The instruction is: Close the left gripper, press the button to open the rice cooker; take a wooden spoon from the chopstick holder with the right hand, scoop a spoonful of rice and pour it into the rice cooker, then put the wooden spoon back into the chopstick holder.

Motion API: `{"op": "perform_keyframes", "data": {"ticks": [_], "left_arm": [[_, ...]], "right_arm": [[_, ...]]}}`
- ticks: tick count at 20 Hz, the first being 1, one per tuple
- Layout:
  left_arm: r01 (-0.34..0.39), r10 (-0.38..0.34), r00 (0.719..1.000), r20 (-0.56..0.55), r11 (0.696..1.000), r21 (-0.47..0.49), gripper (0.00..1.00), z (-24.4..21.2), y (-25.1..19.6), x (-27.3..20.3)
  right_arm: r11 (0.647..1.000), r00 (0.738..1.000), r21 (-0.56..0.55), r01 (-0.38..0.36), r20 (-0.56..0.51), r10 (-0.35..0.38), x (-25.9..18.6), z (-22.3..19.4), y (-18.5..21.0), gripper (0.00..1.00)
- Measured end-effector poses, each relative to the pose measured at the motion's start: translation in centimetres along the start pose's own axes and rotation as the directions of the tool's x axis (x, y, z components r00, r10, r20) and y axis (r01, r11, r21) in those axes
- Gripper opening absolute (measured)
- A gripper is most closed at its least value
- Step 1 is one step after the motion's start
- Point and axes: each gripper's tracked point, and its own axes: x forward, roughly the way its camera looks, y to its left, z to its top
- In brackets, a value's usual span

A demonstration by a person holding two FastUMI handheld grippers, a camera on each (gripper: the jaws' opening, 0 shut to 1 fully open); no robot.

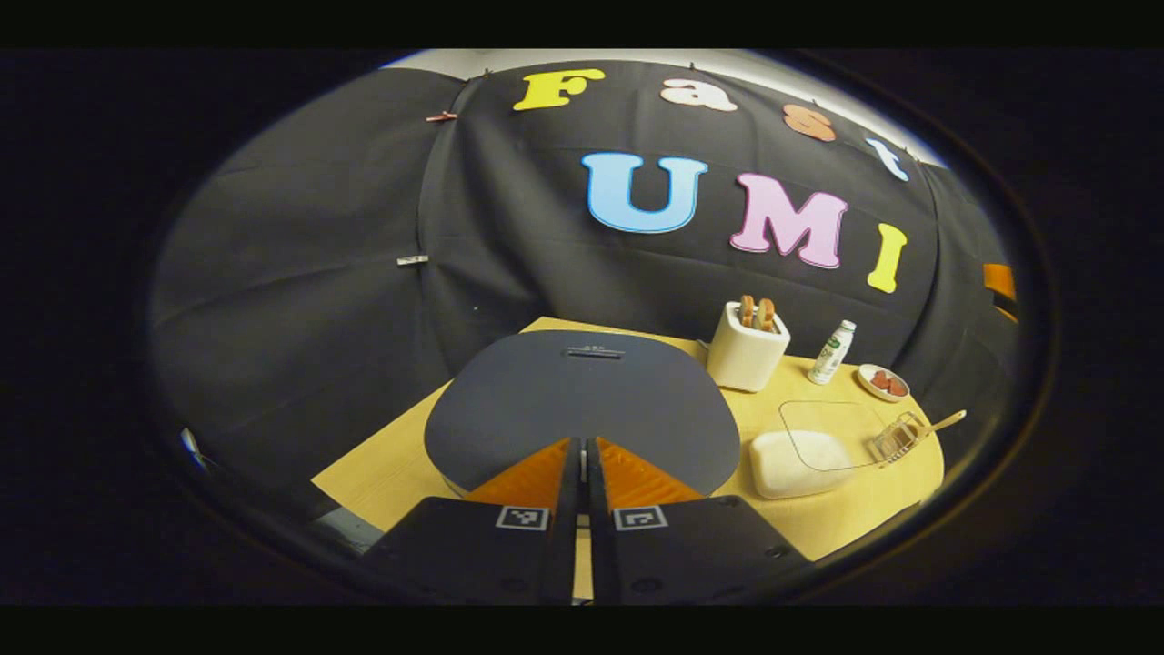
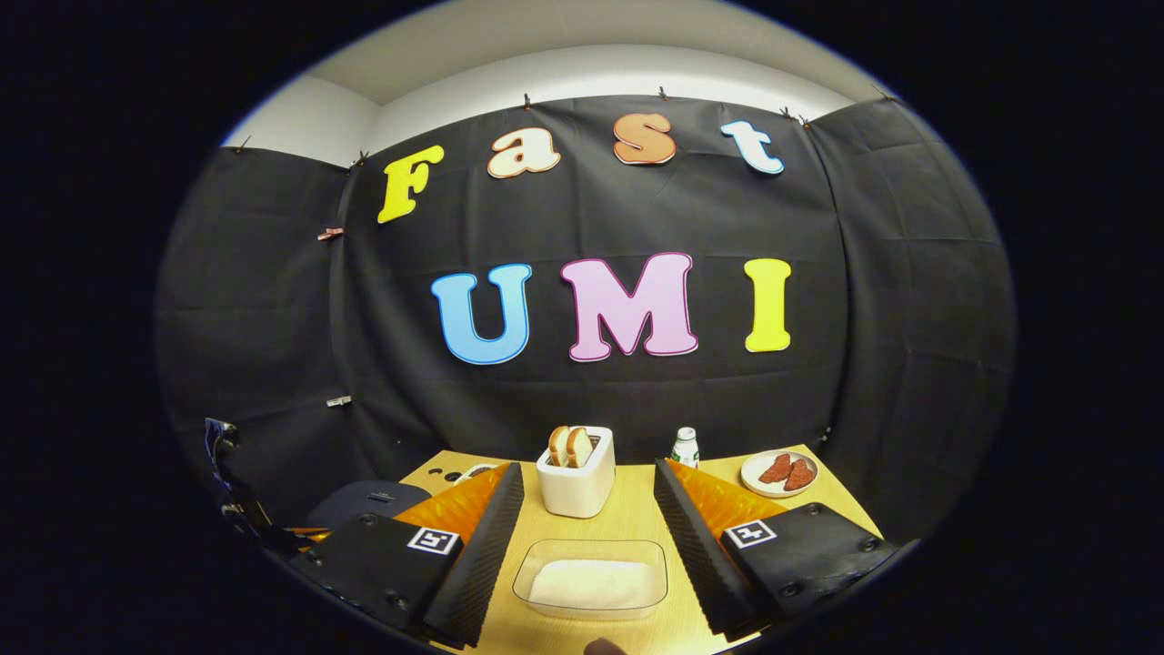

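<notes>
A: How far along is the task judged to be?

B: Step 1 only. The rice cooker [image 1: 582,400], lid down, sits just beyond the left gripper [image 1: 582,455], whose 2 fingers are brought together on nothing.

A: And the rest?

B: Untouched. The right gripper [image 2: 589,528] is spread wide with the rice container [image 2: 591,578] between its jaws; the wooden spoon [image 1: 941,423] sits in the chopstick holder [image 1: 896,438].

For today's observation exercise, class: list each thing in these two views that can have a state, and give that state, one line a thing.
rice cooker: lid down, shut
left gripper: shut, empty, above the cooker lid
right gripper: open, empty
rice container: uncovered, rice inside
wooden spoon: resting in the chopstick holder
toaster: two bread slices standing up in it
bottle: upright, capped
plate: holding food pieces
</notes>
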Motion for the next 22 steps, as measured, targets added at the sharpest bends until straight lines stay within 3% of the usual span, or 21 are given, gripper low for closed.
{"op": "perform_keyframes", "data": {"ticks": [8, 16, 20, 22], "left_arm": [[0.031, -0.030, 0.999, 0.013, 0.996, -0.086, 0.13, -0.4, 0.0, -0.3], [-0.051, 0.049, 0.998, 0.024, 0.997, 0.055, 0.11, 0.2, 0.0, -0.6], [-0.083, 0.069, 0.988, 0.138, 0.991, 0.101, 0.11, 3.5, -0.3, -1.6], [-0.090, 0.069, 0.982, 0.174, 0.990, 0.111, 0.17, 5.4, -0.6, -2.1]], "right_arm": [[1.000, 1.000, 0.002, -0.026, -0.004, 0.026, -0.4, 0.0, 0.7, 0.90], [1.000, 1.000, 0.002, -0.023, -0.002, 0.023, -0.8, -0.1, -0.2, 0.90], [1.000, 1.000, 0.014, -0.007, -0.001, 0.007, -1.1, 0.0, -1.2, 0.90], [1.000, 1.000, 0.019, -0.001, 0.000, 0.001, -1.1, 0.1, -1.6, 0.90]]}}
